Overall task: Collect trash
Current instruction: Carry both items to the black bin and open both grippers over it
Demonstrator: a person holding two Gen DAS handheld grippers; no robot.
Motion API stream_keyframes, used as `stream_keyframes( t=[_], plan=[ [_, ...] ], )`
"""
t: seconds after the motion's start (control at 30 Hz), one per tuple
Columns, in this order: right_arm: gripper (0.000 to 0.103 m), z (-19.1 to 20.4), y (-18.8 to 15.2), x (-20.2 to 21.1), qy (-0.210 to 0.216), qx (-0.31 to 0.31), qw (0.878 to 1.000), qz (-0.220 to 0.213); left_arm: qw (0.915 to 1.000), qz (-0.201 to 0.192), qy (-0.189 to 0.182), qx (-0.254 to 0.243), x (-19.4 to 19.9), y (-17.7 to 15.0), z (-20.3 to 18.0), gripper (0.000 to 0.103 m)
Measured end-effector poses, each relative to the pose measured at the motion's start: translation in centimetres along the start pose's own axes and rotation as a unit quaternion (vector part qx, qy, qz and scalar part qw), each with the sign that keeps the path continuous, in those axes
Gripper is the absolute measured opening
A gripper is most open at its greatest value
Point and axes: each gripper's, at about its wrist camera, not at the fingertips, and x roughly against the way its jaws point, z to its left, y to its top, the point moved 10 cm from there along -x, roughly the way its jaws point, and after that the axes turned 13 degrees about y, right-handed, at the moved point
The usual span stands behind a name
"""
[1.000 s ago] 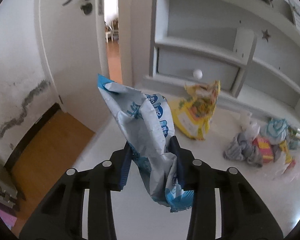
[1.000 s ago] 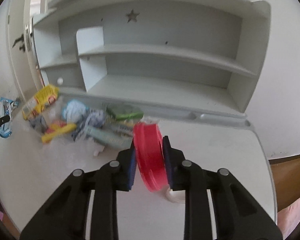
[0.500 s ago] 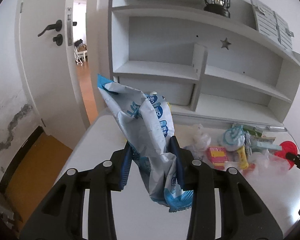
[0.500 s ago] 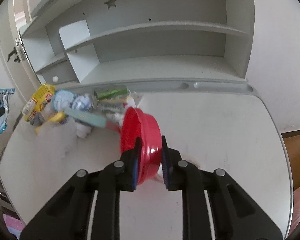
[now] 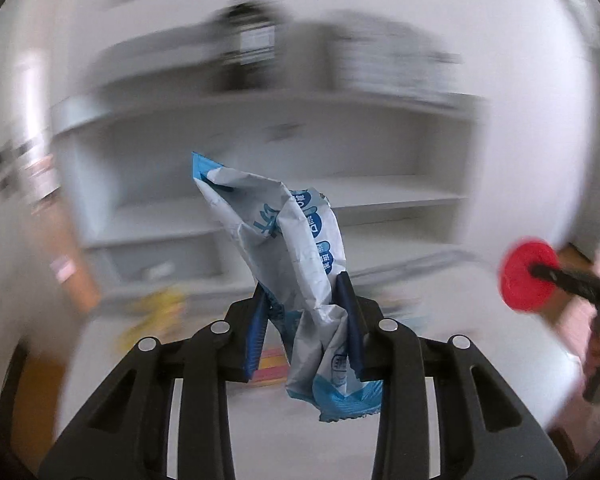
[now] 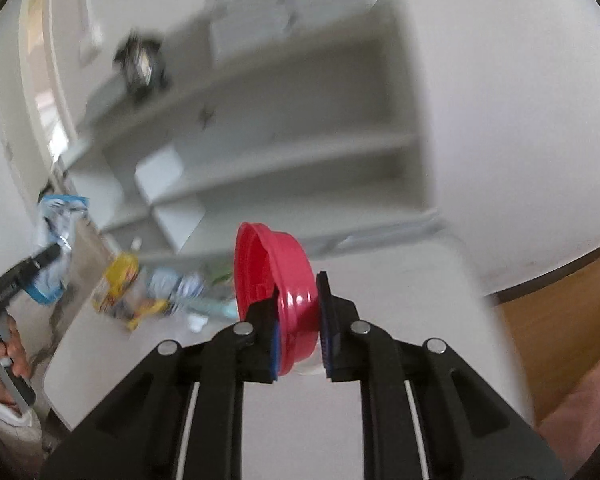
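The carrying step is judged to be in hand. A crumpled blue-and-white plastic snack wrapper (image 5: 296, 264) is pinched between the fingers of the left gripper (image 5: 302, 330), and a round red plastic lid (image 6: 278, 296) is clamped on its edge by the right gripper (image 6: 300, 328); both are held above the white table (image 6: 400, 280). A bin is not seen, so next a place for dropping must be found. Compared with half a second ago, both views are blurred and tilted, and both items are lifted higher from the table.

Crumpled blue-white wrapper (image 5: 296, 276) upright; red lid (image 6: 280, 296) on edge.
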Motion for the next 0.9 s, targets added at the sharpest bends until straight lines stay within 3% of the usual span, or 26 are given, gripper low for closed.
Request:
stream_keyframes(
  t=[0.03,0.07,0.13,0.2,0.27,0.37,0.53,0.6,0.67,0.77,0.83,0.9],
  plan=[
    [0.015,-1.3,0.5,3.4,-0.027,0.002,0.999,-0.02,0.9994,-0.005,-0.03,-0.014,0.6,0.3,-2.8,0.033],
    [0.015,-2.6,0.5,6.4,-0.05,-0.002,0.998,-0.035,0.9949,-0.007,-0.092,-0.04,1.8,0.4,-8.2,0.033],
    [0.015,-6.2,-0.4,12.7,-0.104,-0.024,0.993,-0.056,0.9832,-0.002,-0.165,-0.077,3.6,-0.4,-15.0,0.033],
    [0.015,-9.9,-2.6,17.4,-0.163,-0.049,0.983,-0.061,0.9561,0.021,-0.264,-0.126,6.3,-3.1,-23.6,0.033],
    [0.015,-14.1,-6.4,21.6,-0.215,-0.094,0.971,-0.055,0.9252,0.057,-0.339,-0.162,8.6,-6.7,-30.4,0.033],
    [0.015,-19.5,-13.6,24.8,-0.259,-0.166,0.951,-0.029,0.8786,0.135,-0.407,-0.21,10.2,-13.9,-38.6,0.033],
    [0.015,-27.3,-27.7,22.5,-0.263,-0.297,0.916,0.063,0.8358,0.202,-0.403,-0.314,8.5,-25.5,-46.6,0.033],
    [0.015,-29.8,-33.0,20.4,-0.251,-0.35,0.897,0.103,0.8142,0.245,-0.397,-0.346,6.9,-29.8,-48.5,0.033],
    [0.015,-30.6,-36.8,18.7,-0.24,-0.383,0.882,0.136,0.7997,0.292,-0.384,-0.357,4.5,-33.8,-49.3,0.033],
    [0.015,-31.5,-42.1,17.2,-0.228,-0.429,0.857,0.173,0.7948,0.331,-0.368,-0.352,1.7,-36.7,-49.3,0.033],
    [0.015,-32.1,-43.4,16.2,-0.211,-0.465,0.842,0.173,0.7943,0.346,-0.359,-0.347,-0.3,-37.3,-50.0,0.033],
    [0.015,-32.3,-44.3,16.1,-0.204,-0.479,0.836,0.172,0.7888,0.36,-0.363,-0.342,-0.4,-38.0,-50.9,0.038]
  ],
)
